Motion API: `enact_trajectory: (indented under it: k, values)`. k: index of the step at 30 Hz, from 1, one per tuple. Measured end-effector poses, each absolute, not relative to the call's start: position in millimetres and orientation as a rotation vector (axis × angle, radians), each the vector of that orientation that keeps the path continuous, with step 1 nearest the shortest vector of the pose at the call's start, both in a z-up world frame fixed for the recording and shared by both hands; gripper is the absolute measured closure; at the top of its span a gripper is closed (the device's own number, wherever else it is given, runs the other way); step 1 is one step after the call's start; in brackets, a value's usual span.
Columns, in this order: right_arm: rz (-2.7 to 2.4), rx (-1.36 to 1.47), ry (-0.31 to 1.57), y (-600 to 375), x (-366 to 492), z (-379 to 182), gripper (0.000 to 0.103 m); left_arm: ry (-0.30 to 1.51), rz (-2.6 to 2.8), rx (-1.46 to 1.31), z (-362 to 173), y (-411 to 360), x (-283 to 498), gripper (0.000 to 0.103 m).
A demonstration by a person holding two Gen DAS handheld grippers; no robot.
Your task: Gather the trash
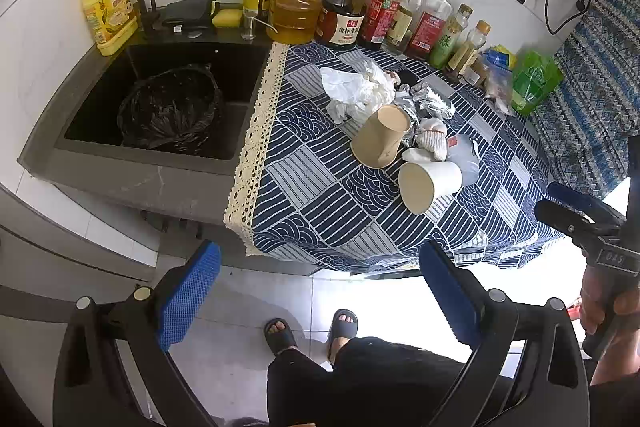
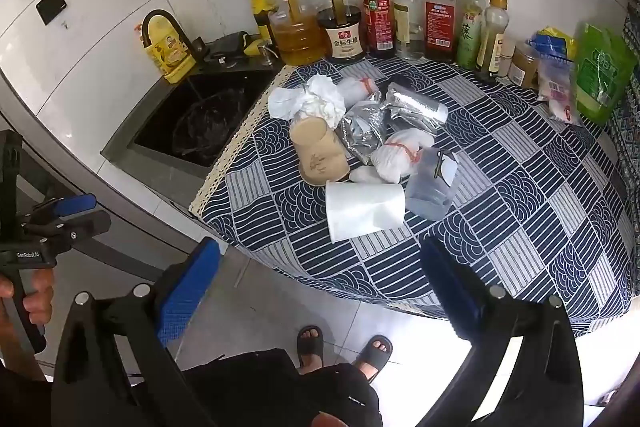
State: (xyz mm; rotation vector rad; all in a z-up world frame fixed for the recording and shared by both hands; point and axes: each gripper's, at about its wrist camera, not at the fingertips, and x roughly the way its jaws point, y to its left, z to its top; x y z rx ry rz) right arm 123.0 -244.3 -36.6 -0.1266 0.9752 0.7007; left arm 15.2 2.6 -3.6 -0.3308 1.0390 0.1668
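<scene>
I am looking down at a kitchen surface [image 2: 500, 227] covered by a blue and white patterned cloth, with a dark sink [image 1: 160, 163] to its left. Inside the sink sits a bin lined with a black trash bag [image 1: 168, 111]; I cannot tell whether it holds anything yet.

The trash is all in one loose pile near the middle of the cloth. It includes crumpled white tissue [image 2: 312, 103], a tan paper cup [image 2: 320, 155] on its side, a white paper cup [image 2: 364, 211] on its side nearest me, crinkled silver foil wrappers [image 2: 400, 111], a tied white bundle [image 2: 396, 155] and a clear plastic container [image 2: 432, 187]. The pieces touch or overlap one another.

My left gripper [image 1: 320, 291] hangs off the near edge of the surface, fingers apart and holding nothing. My right gripper [image 2: 320, 287] hangs likewise, fingers apart and empty, just short of the white cup.

I judge the task barely begun: every visible piece lies on the cloth and none is gripped. What remains is carrying each item across to the bag.

A row of sauce and oil bottles [image 2: 376, 11] stands along the back wall, apart from the pile.
</scene>
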Motion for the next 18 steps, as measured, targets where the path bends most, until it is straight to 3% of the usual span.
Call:
enact_trajectory:
  k: [18]
  values:
    - [0.699,-0.125,0.987,-244.2,124.3,-32.1,0.003,1.031,0.164,-0.343,-2.1,2.7,16.0,0.006]
